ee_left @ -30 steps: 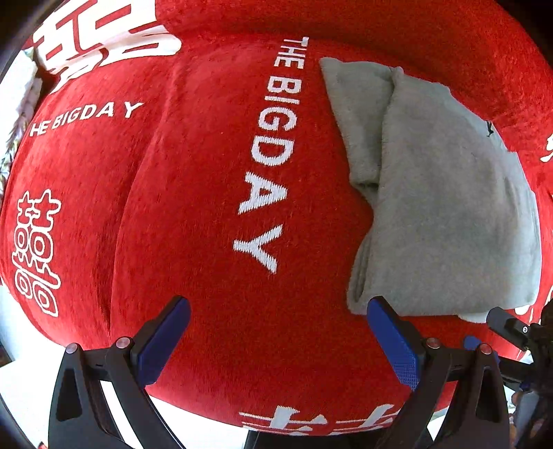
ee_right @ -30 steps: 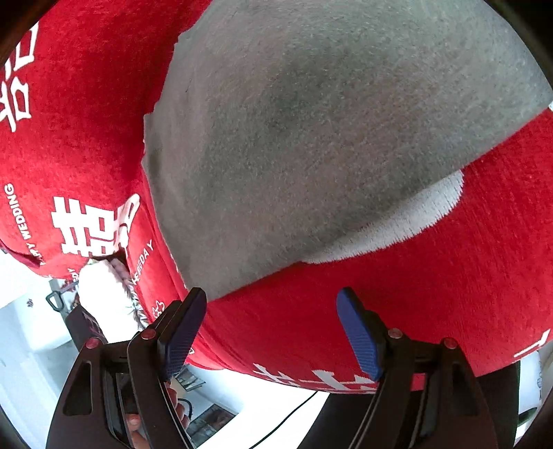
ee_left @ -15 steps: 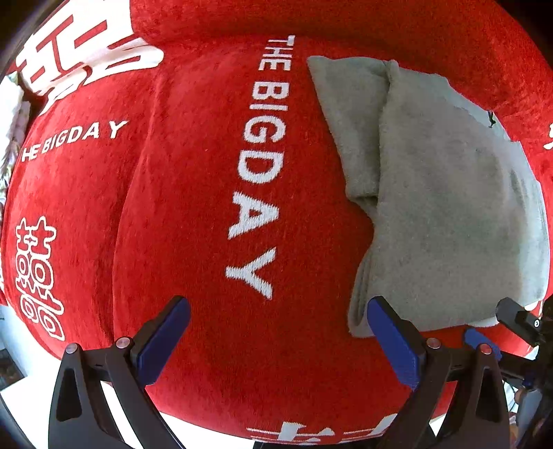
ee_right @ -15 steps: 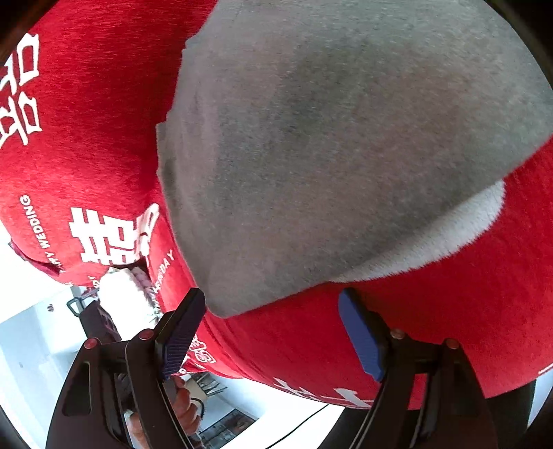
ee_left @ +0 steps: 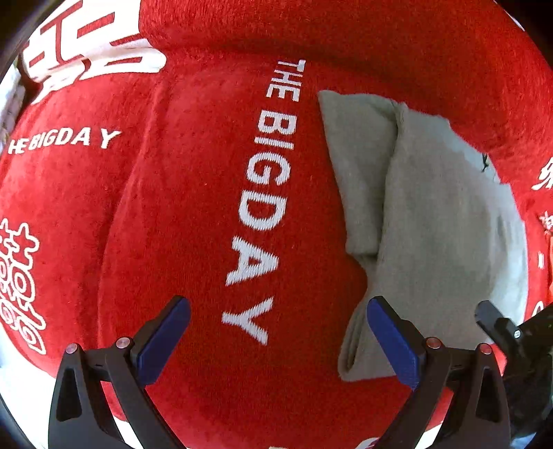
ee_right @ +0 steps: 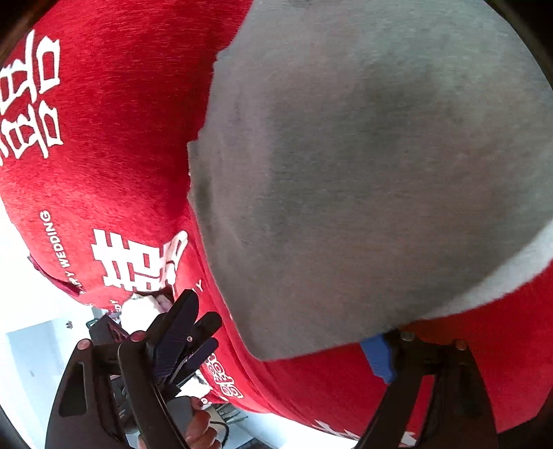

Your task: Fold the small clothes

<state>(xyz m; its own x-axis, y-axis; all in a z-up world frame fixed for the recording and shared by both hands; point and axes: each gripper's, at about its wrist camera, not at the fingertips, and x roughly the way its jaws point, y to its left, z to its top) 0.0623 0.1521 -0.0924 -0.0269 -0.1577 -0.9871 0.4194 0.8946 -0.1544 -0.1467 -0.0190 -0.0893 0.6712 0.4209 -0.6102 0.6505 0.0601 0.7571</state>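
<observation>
A grey folded garment (ee_left: pixel 446 221) lies on a red blanket (ee_left: pixel 179 214) with white lettering. It fills the right of the left wrist view and most of the right wrist view, garment (ee_right: pixel 363 172). My left gripper (ee_left: pixel 276 331) points down over the blanket and is open. Its right pad (ee_left: pixel 394 342) stands in front of the garment's near left corner, and nothing is between the pads. My right gripper (ee_right: pixel 281 331) has its jaws opening. The garment's near edge lies between them and covers part of the right blue pad (ee_right: pixel 378 359). I see no pinch on the cloth.
The blanket drapes over a rounded cushion, with a raised red ridge (ee_left: pixel 345 31) behind the garment. Pale floor (ee_right: pixel 34 345) shows past the blanket's near edge. A hand (ee_right: pixel 198 421) shows low in the right wrist view, and the right gripper's black tip (ee_left: pixel 497 324) at the left view's right edge.
The right gripper has closed in on the garment, whose near edge now overlaps its right pad, and its jaws stand wider. In the left view the garment and lettering have slid lower in the picture.
</observation>
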